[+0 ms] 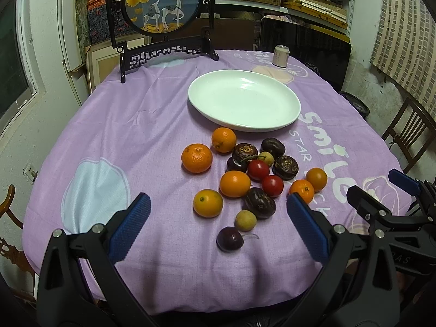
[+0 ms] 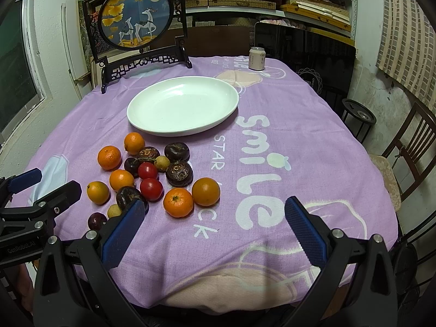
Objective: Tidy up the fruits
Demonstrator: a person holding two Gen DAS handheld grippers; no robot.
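A white oval plate [image 1: 283, 120] stands empty on the purple tablecloth; it also shows in the right wrist view [image 2: 141, 125]. In front of it lies a loose cluster of fruit: several oranges [image 1: 196, 158] [image 2: 178, 202], two red tomatoes [image 1: 258, 169] [image 2: 151, 188], several dark purple-brown fruits [image 1: 259, 202] [image 2: 179, 173], small yellow-green fruits [image 1: 245, 220] and a dark plum [image 1: 229, 239]. My left gripper [image 1: 218, 229] is open and empty, just short of the plum. My right gripper [image 2: 215, 231] is open and empty, to the right of the cluster; it also shows in the left wrist view [image 1: 378, 188].
A black-framed round deer picture on a stand [image 1: 163, 13] stands at the table's back left. A drinks can [image 1: 281, 55] stands at the back edge. Wooden chairs [image 2: 408, 147] stand at the right. Shelves with boxes fill the back wall.
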